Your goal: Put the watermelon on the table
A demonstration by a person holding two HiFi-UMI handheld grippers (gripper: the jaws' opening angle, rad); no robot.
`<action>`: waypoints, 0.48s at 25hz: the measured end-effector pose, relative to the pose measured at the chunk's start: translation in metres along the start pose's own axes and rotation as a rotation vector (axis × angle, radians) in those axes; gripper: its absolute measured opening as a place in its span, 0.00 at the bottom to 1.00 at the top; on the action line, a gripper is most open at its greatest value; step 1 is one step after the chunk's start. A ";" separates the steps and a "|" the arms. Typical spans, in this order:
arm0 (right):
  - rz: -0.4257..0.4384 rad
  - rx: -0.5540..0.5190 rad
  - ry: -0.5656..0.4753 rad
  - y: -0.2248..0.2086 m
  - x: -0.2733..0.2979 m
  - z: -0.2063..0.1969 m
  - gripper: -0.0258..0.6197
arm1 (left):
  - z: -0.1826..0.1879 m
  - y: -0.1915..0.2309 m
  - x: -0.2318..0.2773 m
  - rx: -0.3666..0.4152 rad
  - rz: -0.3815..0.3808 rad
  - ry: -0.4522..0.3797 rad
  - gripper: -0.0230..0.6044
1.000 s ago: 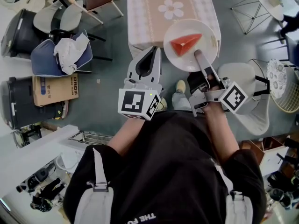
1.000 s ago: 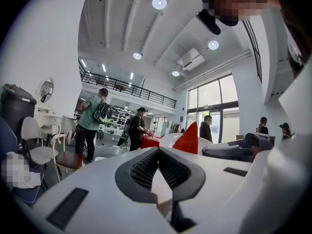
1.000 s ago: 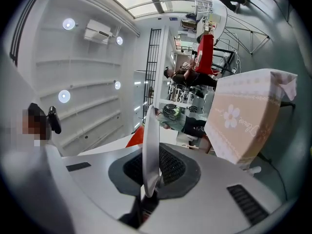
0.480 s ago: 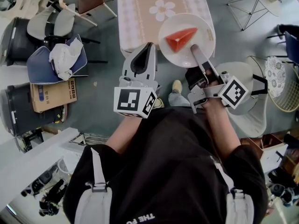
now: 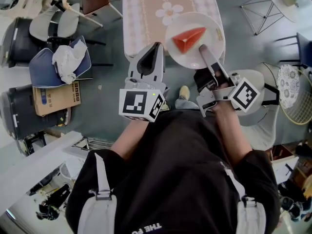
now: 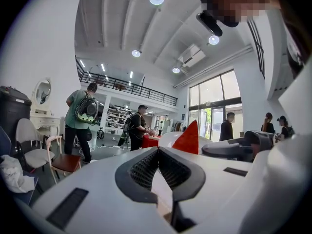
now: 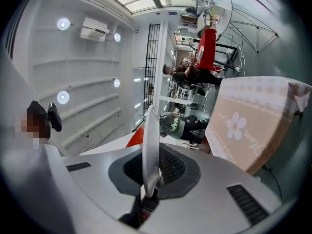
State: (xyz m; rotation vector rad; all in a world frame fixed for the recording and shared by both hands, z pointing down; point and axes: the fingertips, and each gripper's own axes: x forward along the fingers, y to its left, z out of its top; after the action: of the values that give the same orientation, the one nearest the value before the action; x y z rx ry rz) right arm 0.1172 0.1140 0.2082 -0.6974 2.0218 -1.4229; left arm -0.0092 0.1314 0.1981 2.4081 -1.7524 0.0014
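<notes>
My right gripper point(image 5: 203, 50) is closed narrow on the rim of the white plate point(image 5: 215, 32). The watermelon slice point(image 5: 189, 39) lies on that plate, which overlaps the near corner of the table point(image 5: 146, 13) in the head view. My left gripper point(image 5: 156, 47) has its jaws together and empty, just beside the plate. Chairs point(image 5: 53, 21) stand left of the table.

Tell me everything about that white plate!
The plate is round, white and smooth, glossy like china or plastic, with a shallow raised rim. It sits about level, held out over the near end of the flower-patterned table. A red wedge of watermelon lies on it. The right gripper is shut on its near rim. Whether the plate rests on the table I cannot tell.
</notes>
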 end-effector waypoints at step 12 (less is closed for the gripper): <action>0.025 0.024 0.041 -0.013 0.004 0.023 0.08 | -0.002 -0.011 0.023 0.009 0.044 -0.001 0.05</action>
State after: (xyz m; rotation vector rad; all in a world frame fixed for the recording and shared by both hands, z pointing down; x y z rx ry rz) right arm 0.1313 0.0921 0.2137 -0.6354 2.0341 -1.4550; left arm 0.0081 0.1135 0.2008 2.3758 -1.8099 0.0137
